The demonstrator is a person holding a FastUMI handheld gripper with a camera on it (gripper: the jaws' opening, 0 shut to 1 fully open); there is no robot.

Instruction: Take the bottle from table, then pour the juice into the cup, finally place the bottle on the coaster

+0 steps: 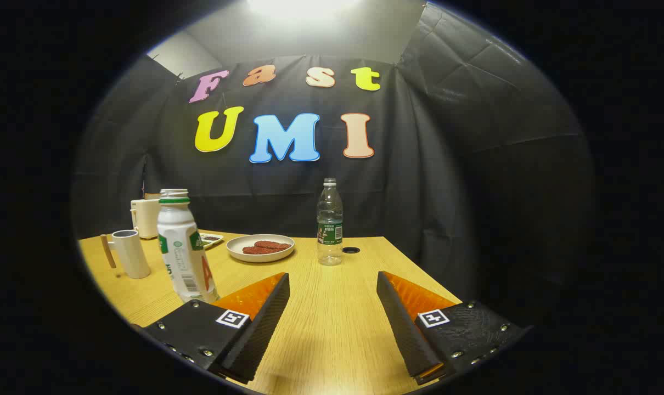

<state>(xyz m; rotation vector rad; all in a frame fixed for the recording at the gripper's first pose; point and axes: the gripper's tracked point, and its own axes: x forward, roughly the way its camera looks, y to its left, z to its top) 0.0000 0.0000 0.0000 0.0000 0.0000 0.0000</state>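
The gripper [332, 285] stands spread, holding nothing; the upright white plastic juice bottle with green collar [181, 247] stands just beyond the left finger, outside the gap, perhaps uncapped, needing a leftward swing

Pale wood-grain table [332, 307] under the spread claw [332, 280], glossy white plastic bottle [183, 252] beside its left finger, clear plastic bottle [330, 222] ahead.

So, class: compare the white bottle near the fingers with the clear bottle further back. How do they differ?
The white bottle is opaque; the clear bottle is see-through. The white bottle stands just ahead of the open gripper, off to one side; the clear bottle stands well beyond the fingers, beside the plate. Both stand upright on the table, with green on their labels.
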